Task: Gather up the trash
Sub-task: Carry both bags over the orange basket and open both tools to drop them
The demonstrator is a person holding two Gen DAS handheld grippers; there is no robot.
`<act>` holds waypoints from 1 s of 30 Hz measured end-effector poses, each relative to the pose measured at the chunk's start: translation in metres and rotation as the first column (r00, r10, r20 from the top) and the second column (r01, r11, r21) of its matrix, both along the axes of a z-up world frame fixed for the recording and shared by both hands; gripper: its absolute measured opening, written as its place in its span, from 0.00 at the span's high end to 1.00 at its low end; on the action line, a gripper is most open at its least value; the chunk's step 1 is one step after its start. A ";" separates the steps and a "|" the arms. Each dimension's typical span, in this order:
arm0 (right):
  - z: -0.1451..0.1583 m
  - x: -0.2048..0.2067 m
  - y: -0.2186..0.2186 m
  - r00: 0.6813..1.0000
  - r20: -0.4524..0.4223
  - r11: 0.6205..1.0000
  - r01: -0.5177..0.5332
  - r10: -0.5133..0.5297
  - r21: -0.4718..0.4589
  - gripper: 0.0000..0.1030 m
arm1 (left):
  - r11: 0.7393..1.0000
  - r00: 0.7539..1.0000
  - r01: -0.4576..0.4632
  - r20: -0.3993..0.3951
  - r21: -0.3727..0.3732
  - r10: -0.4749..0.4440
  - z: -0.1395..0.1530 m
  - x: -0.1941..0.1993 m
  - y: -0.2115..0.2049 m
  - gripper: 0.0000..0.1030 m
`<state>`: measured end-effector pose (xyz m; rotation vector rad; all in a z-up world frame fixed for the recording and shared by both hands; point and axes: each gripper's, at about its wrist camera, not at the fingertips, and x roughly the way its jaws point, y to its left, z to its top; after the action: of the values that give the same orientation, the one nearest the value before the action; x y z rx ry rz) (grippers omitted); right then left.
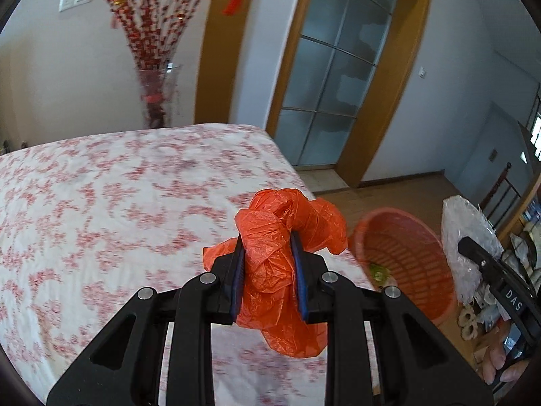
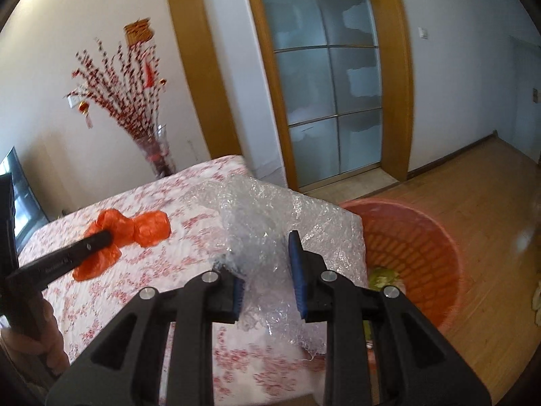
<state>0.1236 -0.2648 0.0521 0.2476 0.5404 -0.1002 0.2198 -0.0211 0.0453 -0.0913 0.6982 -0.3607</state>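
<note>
My left gripper (image 1: 267,247) is shut on a crumpled orange plastic bag (image 1: 280,237) and holds it above the table's right edge; the bag also shows in the right wrist view (image 2: 135,226). My right gripper (image 2: 267,253) is shut on a sheet of clear bubble wrap (image 2: 270,216), which also shows in the left wrist view (image 1: 466,237). A red slatted waste basket (image 1: 409,253) stands on the floor right of the table, with greenish scraps (image 2: 382,277) at its bottom.
The table (image 1: 101,209) has a red-and-white floral cloth. A glass vase of red branches (image 1: 155,101) stands behind it by the wall. A frosted glass door (image 1: 338,77) in a wooden frame is behind. Wooden floor (image 2: 490,196) lies right. Clutter (image 1: 480,308) sits at far right.
</note>
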 end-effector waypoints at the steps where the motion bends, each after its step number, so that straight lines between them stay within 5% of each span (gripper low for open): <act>1: 0.000 -0.002 -0.004 1.000 0.002 1.000 0.011 -0.011 0.000 0.76 | 1.000 1.000 0.010 -0.001 0.000 -0.010 -0.001 0.000 -0.007 0.76; 30: -0.033 0.004 -0.115 0.965 -0.014 0.965 0.263 -0.262 0.008 0.74 | 0.973 0.971 0.228 -0.063 -0.035 -0.230 -0.035 0.008 -0.168 0.74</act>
<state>0.1275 -0.3801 0.0191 0.3276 0.5187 -0.3571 0.2277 -0.1896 0.0105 -0.0490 0.7723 -0.5910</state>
